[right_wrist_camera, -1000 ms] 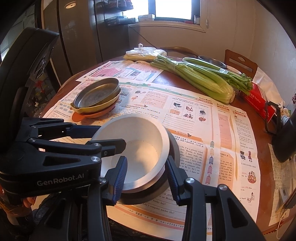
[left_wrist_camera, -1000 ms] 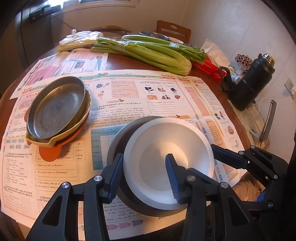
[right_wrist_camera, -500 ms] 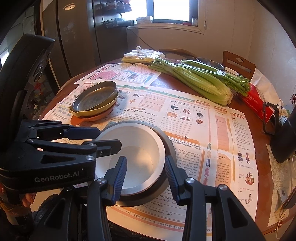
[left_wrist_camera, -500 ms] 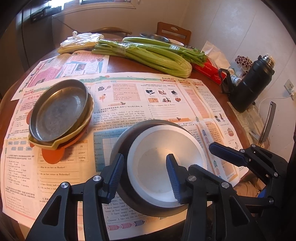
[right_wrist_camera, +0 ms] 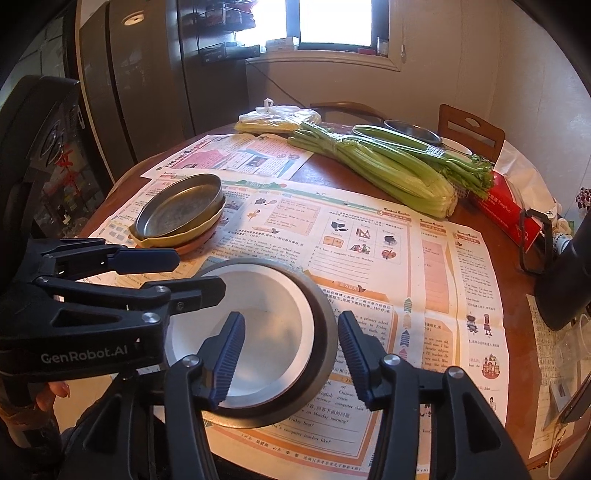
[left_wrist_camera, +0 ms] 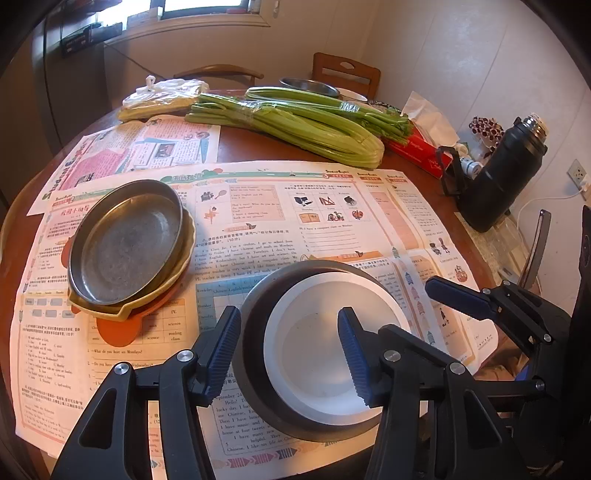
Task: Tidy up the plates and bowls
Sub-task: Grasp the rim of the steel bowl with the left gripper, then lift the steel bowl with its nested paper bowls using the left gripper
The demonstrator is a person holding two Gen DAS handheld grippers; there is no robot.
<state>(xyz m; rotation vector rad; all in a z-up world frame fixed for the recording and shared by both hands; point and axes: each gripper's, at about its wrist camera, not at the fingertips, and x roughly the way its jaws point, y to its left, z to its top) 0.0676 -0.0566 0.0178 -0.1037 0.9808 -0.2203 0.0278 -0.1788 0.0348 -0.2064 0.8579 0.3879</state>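
Behind the white bowl (left_wrist_camera: 325, 354), stacked plates (left_wrist_camera: 129, 243) flank celery (left_wrist_camera: 295, 125).

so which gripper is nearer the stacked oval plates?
Left. The left gripper straddles the white bowl's near rim on the side facing the oval plates; the right gripper straddles the opposite rim, farther off. Both jaws just opening.

A bright window (right_wrist_camera: 334, 20) lights pale cream walls (right_wrist_camera: 498, 74). Below it stands a round brown wooden surface (right_wrist_camera: 325, 166), with a wooden chair (right_wrist_camera: 471, 129) behind and a dark tall cabinet (right_wrist_camera: 147, 74) left of the window.
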